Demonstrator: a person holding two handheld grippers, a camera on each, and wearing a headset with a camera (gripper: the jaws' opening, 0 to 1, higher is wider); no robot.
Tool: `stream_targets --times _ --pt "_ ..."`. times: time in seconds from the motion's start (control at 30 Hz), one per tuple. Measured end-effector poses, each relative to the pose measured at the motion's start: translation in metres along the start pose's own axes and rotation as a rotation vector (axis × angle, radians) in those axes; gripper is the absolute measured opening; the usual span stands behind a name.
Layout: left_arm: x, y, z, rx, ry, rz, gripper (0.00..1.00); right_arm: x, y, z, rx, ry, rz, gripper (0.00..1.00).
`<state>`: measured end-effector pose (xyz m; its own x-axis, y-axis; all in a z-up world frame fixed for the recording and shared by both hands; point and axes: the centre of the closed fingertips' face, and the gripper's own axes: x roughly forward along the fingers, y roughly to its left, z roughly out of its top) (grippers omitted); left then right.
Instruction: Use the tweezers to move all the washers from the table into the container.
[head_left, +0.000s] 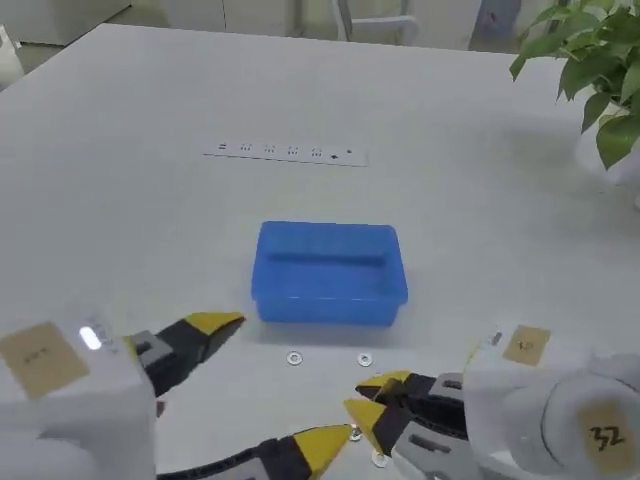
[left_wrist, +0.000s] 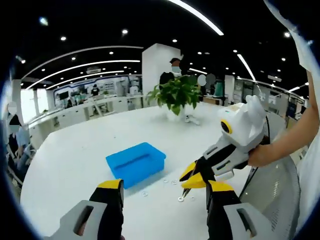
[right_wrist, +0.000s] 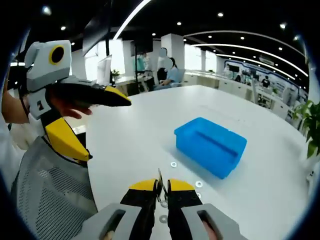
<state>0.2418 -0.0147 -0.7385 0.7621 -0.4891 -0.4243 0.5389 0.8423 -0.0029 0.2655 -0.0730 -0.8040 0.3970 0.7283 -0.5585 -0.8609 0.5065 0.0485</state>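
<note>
Item: container (head_left: 330, 272). Blue, rectangular, open-topped. It stood near the middle of the white tabletop (head_left: 120, 200), long side towards the person.

Item: washers (head_left: 294, 357). Four small metal rings, all lying flat on the tabletop outside the container, at its 6 o'clock. Two lay just off its near wall, side by side with a gap between them. The other two lay nearer the person, at about 5 o'clock of the first pair, close beside the tips of the right tongs.

Item: left tongs (head_left: 270, 385). Yellow-tipped, held at 7 o'clock of the container, above the tabletop. Its two jaws were spread wide, with nothing between them.

Item: right tongs (right_wrist: 161, 187). Yellow-tipped, held at 5 o'clock of the container. Its jaws were drawn almost together, pinching the tweezers (right_wrist: 159, 179).

Item: tweezers. A thin metal sliver standing out from between the jaw tips. In the right gripper view it pointed down close over one of the nearer washers; whether it touched the ring, I could not tell.

Item: socket strip (head_left: 285, 152). White and flat, lying at 12 o'clock of the container, well apart from it.

Item: potted plant (head_left: 590, 60). Green leaves, white pot, at 2 o'clock, near the far edge of the tabletop.
</note>
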Motion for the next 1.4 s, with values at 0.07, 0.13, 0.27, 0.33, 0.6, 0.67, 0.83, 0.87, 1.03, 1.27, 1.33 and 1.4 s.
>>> stream_targets --times 0.07,0.13,0.27,0.33,0.6,0.67,0.83,0.87,1.03,1.27,1.33,1.4 --pt "-0.005 0.010 -0.012 -0.005 0.024 0.061 0.73 0.002 -0.004 0.000 0.000 -0.002 -0.007 0.04" --pt "-0.009 0.017 -0.021 0.008 0.044 0.108 0.79 0.006 -0.007 -0.003 0.009 0.003 -0.010 0.04" --pt "-0.013 0.023 -0.033 0.027 0.064 0.175 0.87 0.012 -0.008 -0.005 0.028 0.006 0.002 0.04" --pt "-0.014 0.026 -0.033 0.032 0.056 0.206 0.89 0.013 -0.008 -0.006 0.025 0.010 0.000 0.04" --pt "-0.014 0.031 -0.035 0.018 0.051 0.250 0.94 0.017 -0.007 -0.011 0.049 0.027 0.012 0.04" --pt "-0.013 0.030 -0.037 0.002 0.056 0.243 0.94 0.017 -0.006 -0.011 0.051 0.022 0.010 0.04" --pt "-0.010 0.024 -0.043 -0.027 0.065 0.207 0.94 0.018 -0.005 -0.010 0.027 0.025 0.003 0.04" --pt "-0.008 0.023 -0.044 -0.027 0.075 0.199 0.94 0.019 -0.005 -0.010 0.026 0.028 0.006 0.04" --pt "-0.009 0.020 -0.045 -0.004 0.079 0.186 0.91 0.019 -0.009 -0.010 0.016 0.024 -0.004 0.04" --pt "-0.009 0.020 -0.047 0.011 0.092 0.186 0.89 0.018 -0.011 -0.011 0.001 0.031 -0.007 0.03" --pt "-0.010 0.020 -0.048 0.012 0.094 0.188 0.88 0.018 -0.011 -0.011 -0.004 0.029 -0.005 0.03" --pt "-0.010 0.021 -0.047 0.015 0.091 0.191 0.88 0.017 -0.010 -0.011 -0.007 0.033 -0.003 0.02"
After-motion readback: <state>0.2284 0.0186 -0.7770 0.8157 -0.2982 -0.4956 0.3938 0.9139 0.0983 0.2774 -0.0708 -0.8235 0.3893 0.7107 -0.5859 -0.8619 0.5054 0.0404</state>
